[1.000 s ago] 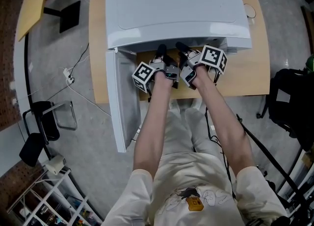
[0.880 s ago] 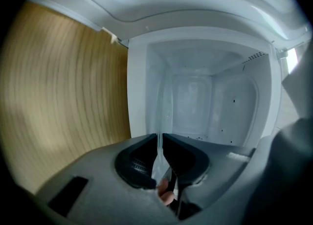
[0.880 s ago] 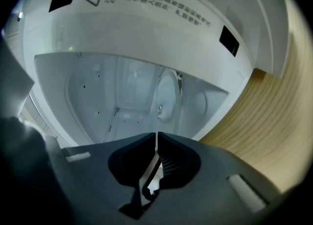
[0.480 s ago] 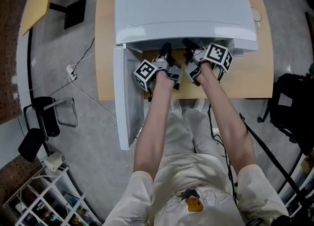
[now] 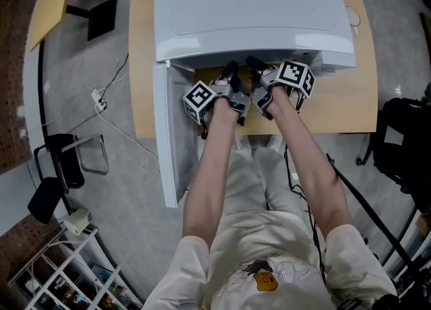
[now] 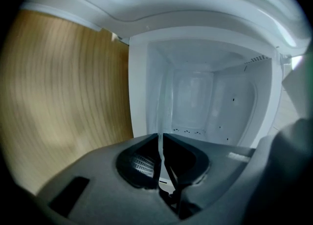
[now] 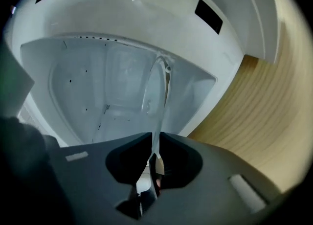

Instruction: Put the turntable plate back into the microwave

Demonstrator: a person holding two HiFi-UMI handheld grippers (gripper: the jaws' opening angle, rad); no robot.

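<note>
The plate point(image 6: 161, 102) is clear glass, seen edge-on in both gripper views. It reaches from the grippers into the mouth of the microwave point(image 5: 249, 12), and I cannot see it resting on the cavity floor. The head view hides it under the microwave's top.

The left gripper point(image 6: 160, 141) has the near rim between its fingers. They have just been closing and now pinch the glass with no gap showing. The right gripper point(image 7: 155, 140) has the same rim between its fingers, a little further along. They have just been opening and stand slightly wider than the glass, so I judge that hold slack.

Both grippers sit just in front of the microwave's opening, close together. The door point(image 5: 172, 140) hangs open at the microwave's left. The bench point(image 5: 350, 106) shows in front of and beside the microwave.

The step in hand looks like feeding the plate inward, one grip at a time. To do it well:
- The left pinch should stay firm while the right takes a fresh hold, so both never let go together.
- The plate should stay flat and clear of the cavity's side walls and front lip.
- It should go in until it is centred, then be lowered gently.

No view shows the hub in the cavity floor, so the plate will have to be seated by feel.
</note>
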